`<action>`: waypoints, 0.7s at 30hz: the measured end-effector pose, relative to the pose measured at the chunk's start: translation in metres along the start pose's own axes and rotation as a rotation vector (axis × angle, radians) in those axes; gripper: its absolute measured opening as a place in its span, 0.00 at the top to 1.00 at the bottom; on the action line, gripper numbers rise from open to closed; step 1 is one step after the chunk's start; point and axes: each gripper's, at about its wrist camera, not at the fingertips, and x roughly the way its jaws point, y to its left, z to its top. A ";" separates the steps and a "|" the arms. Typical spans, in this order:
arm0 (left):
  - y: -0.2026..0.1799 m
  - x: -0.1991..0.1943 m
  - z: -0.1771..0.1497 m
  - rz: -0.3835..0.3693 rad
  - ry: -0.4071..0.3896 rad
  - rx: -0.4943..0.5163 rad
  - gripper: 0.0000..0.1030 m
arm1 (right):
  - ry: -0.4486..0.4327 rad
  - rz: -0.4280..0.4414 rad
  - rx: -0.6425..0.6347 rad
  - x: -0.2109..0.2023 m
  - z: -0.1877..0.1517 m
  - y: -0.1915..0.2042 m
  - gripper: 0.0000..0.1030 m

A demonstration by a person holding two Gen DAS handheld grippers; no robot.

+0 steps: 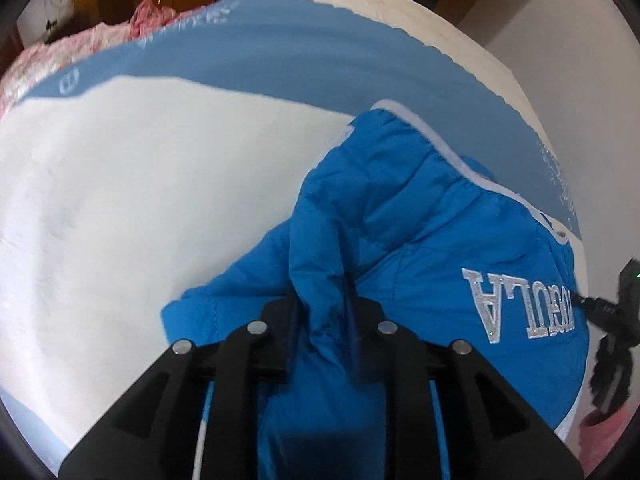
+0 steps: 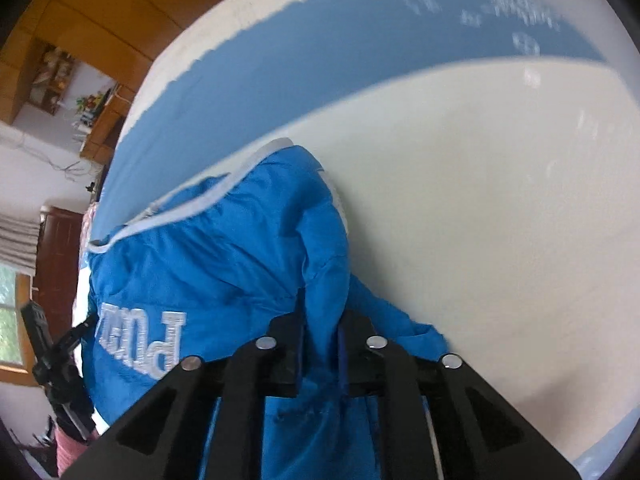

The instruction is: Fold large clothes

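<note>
A bedroom in a home — that's the read here. A wide bed with a white quilted cover [image 1: 140, 200] and a broad pale-blue printed band [image 1: 280, 48] fills both views. At its far end lies a rumpled pink-and-white floral blanket [image 1: 80, 52]. Behind it stands warm orange-brown wooden cabinetry [image 2: 92, 12], with an open shelf of small colourful ornaments [image 2: 52, 76]. Over on the left of the right-wrist view — a dark wooden door [image 2: 60, 256], and a wood-framed window with a pale pleated curtain [image 2: 16, 240].
</note>
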 end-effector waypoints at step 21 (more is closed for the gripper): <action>-0.081 -0.091 -0.063 0.036 -0.203 0.192 0.67 | -0.176 -0.045 -0.225 -0.064 -0.088 0.103 0.67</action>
